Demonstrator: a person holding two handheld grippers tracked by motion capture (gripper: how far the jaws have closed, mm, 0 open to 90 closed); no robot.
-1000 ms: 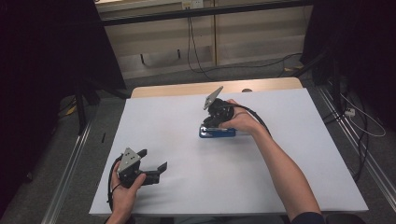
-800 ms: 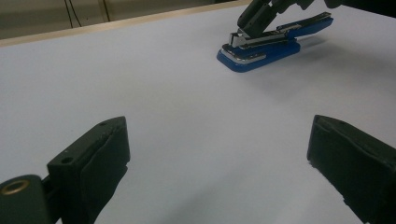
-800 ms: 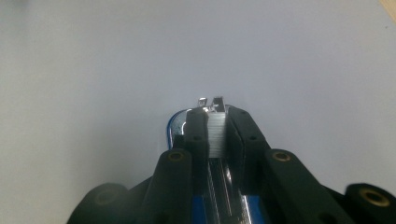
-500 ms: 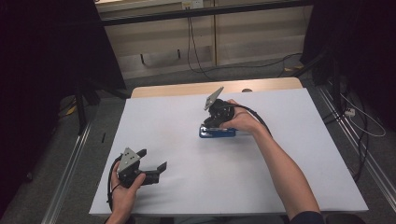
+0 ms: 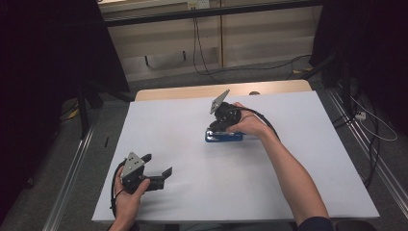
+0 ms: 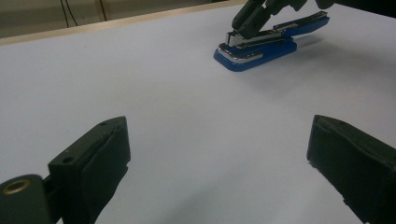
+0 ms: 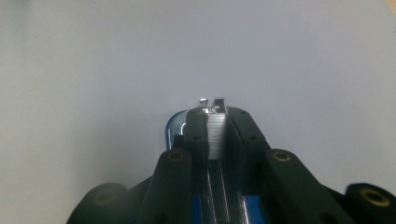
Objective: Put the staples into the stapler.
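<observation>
Stapler handling looks easy: one blue stapler (image 5: pixel 224 137), rigid, fairly light, with smooth plastic and metal, sits just right of centre frame on the white table (image 5: pixel 288 192). Nearest, lower left, the left gripper (image 5: pixel 161 173) hovers with jaws spread, holding nothing. Farther, the right gripper (image 5: pixel 215 128) clamps the stapler's metal staple magazine (image 7: pixel 215 133) by its narrow sides, a sensible hold.

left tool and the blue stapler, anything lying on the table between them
Nothing: in the high view the stretch of white table between the left tool and the blue stapler is bare, and the left gripper view agrees.
</observation>
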